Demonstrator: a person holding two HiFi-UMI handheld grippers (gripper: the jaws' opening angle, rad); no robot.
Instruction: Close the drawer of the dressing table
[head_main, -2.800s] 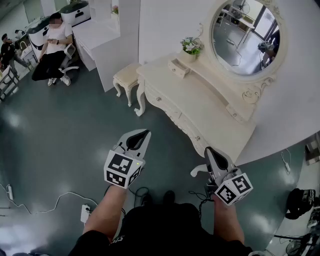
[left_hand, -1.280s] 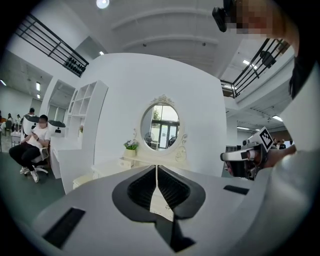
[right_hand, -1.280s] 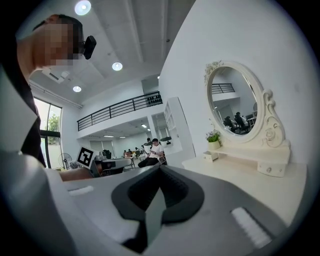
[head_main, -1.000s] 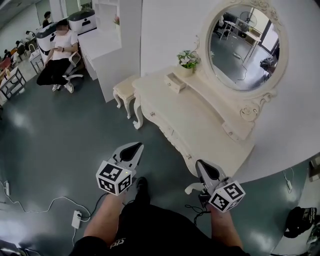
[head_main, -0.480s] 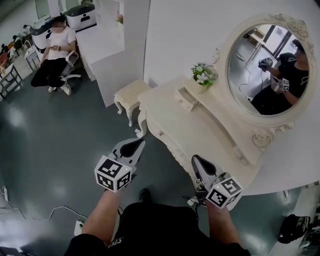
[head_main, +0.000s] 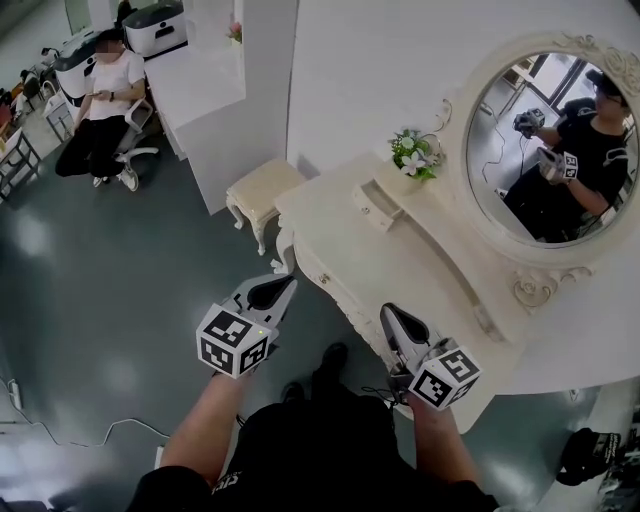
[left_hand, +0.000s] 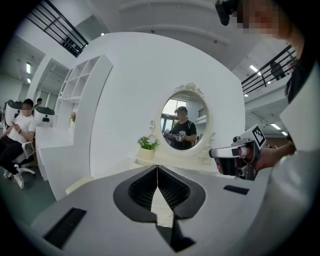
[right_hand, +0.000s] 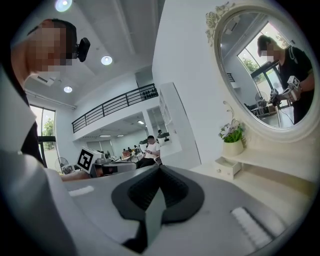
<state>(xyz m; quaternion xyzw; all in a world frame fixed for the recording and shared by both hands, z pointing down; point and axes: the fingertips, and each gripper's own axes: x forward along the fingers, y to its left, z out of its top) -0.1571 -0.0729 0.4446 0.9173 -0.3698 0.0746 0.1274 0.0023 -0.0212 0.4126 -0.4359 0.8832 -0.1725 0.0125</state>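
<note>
The cream dressing table (head_main: 420, 262) stands against the white wall under an oval mirror (head_main: 555, 140). A small drawer (head_main: 374, 206) on its raised shelf sticks out, next to a flower pot (head_main: 411, 156); the right gripper view shows this drawer (right_hand: 226, 167) pulled out too. My left gripper (head_main: 284, 285) hovers over the floor left of the table's front, shut and empty. My right gripper (head_main: 390, 314) hangs at the table's front edge, also shut and empty. In each gripper view the jaws meet with nothing between them, left gripper (left_hand: 157, 168) and right gripper (right_hand: 159, 168).
A cream stool (head_main: 259, 186) stands at the table's left end. A white shelf unit (head_main: 215, 95) juts out behind it. A person sits on a chair (head_main: 97, 95) at the far left. A cable (head_main: 60, 428) lies on the floor, and a dark bag (head_main: 585, 455) at lower right.
Both grippers have moved closer to the dressing table, still shut. The table now lies under the right gripper's tip, and the mirror shows the person holding the grippers.
</note>
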